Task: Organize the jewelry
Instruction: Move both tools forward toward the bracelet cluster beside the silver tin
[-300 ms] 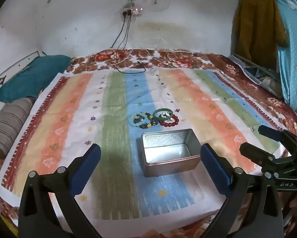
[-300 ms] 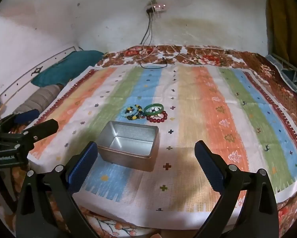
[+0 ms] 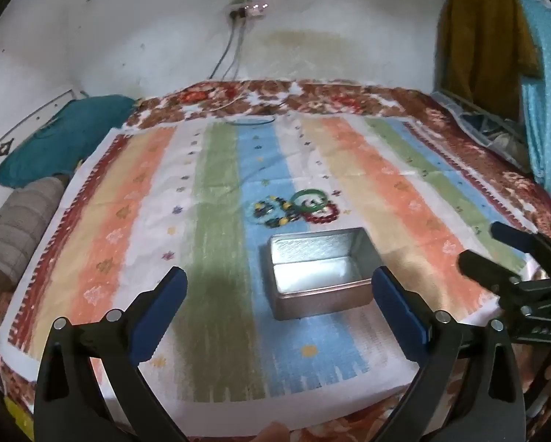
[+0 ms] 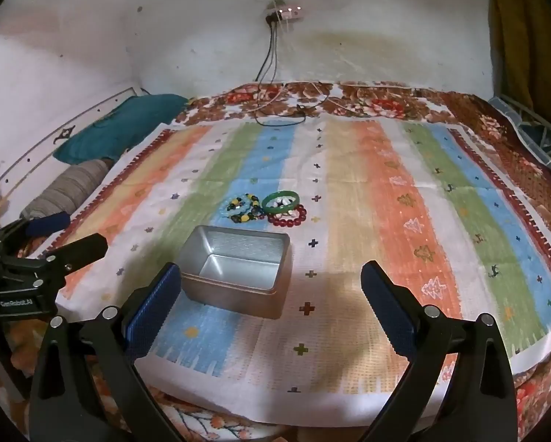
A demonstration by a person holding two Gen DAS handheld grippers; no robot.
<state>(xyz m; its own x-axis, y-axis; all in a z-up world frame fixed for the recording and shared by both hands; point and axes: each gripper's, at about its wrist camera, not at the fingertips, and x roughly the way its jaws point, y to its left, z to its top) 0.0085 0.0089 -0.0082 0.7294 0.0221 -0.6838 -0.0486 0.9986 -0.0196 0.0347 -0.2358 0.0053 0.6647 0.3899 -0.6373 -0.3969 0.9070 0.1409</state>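
Both tongs nudged closer, gaping, empty; 1 tin (image 4: pixel 235 270), ~4 bracelets (image 4: pixel 266 208) behind it.

Bracelets (image 4: pixel 266 208) lie on the cloth (image 4: pixel 367 221) just behind the tin (image 4: pixel 235 270)

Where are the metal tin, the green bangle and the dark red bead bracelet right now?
metal tin (image 4: pixel 238 296), right wrist view, near outer wall.
green bangle (image 4: pixel 272 198), right wrist view, left part of the ring.
dark red bead bracelet (image 4: pixel 288 223), right wrist view, near beads.

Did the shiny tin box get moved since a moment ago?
No. The tin box sits in the same spot below the bracelets, on the blue stripe.
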